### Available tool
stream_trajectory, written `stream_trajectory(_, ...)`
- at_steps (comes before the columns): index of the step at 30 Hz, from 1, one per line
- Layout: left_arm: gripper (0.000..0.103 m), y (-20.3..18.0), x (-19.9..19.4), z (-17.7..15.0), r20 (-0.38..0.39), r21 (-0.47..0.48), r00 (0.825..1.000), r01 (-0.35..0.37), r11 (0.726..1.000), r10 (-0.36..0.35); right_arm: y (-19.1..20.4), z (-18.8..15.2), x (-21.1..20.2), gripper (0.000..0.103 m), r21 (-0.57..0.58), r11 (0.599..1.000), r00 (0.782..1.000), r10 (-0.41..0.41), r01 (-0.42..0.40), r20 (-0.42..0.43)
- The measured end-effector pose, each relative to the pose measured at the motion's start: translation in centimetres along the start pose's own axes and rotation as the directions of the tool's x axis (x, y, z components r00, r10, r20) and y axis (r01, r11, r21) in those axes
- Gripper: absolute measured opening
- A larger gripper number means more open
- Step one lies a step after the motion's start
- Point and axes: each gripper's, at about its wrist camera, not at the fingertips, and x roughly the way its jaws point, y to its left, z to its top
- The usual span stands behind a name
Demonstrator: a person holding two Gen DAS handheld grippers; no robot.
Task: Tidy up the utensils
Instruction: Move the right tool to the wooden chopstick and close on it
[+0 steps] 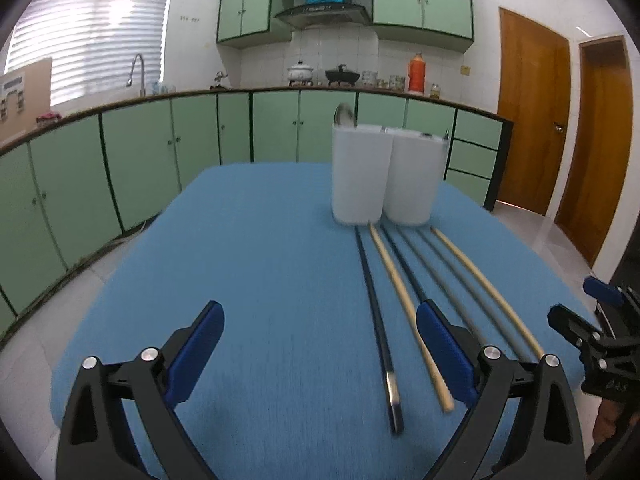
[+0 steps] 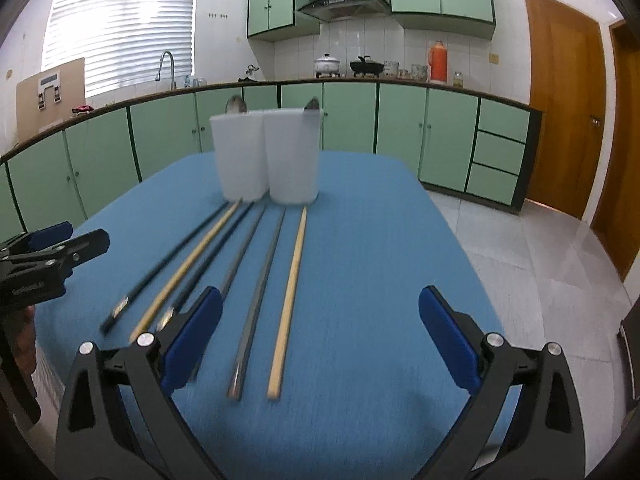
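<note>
1. Six chopsticks lie side by side on the blue tabletop (image 2: pixel 360 240), running from just in front of the two white holders (image 2: pixel 264 152) back toward the person. Counted from the left there is a dark chopstick (image 1: pixel 376 320), a light wooden chopstick (image 1: pixel 404 304), another dark one, two grey ones, then the outer wooden chopstick (image 2: pixel 290 300). A spoon bowl shows above the rim of each holder.
2. The left tool (image 1: pixel 320 354) is spread wide and holds nothing; its right finger hangs over the row. The right tool (image 2: pixel 320 338) is likewise spread and empty, its left finger over the near ends of the sticks.
3. The sticks lie so close together that I expect a closing tool could pinch two at once, or nudge a neighbour and roll it out of line.
4. They are thin and lie flat on the cloth, so a grip may slip off or catch the fabric instead.
5. The holders are tall and narrow and stand touching each other; a stick pushed in at a slant could knock one over, I think.
6. The two tools are near each other over the same row, so they could clash.
7. Open cloth lies to the left and right of the row. The near ends of the sticks lie close to the tabletop's front edge, and the holders stand toward the far edge.
</note>
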Motion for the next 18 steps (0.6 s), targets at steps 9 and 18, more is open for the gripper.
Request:
stream_trajectory(9,0.095,0.0,-1.0,-2.7,-0.022,-0.001,0.999,-0.036,0.999,0.036,-0.5,-3.2,-1.0,0.053,0.051,0.999,0.999,0.008,-0.006,-0.047)
stream_trajectory(18,0.095,-0.5,-1.6,-3.3,-0.022,0.005,0.999,-0.043,0.999,0.043,0.7,-3.4,-1.2,0.032,0.007,0.999,0.997,0.051,-0.051,-0.053)
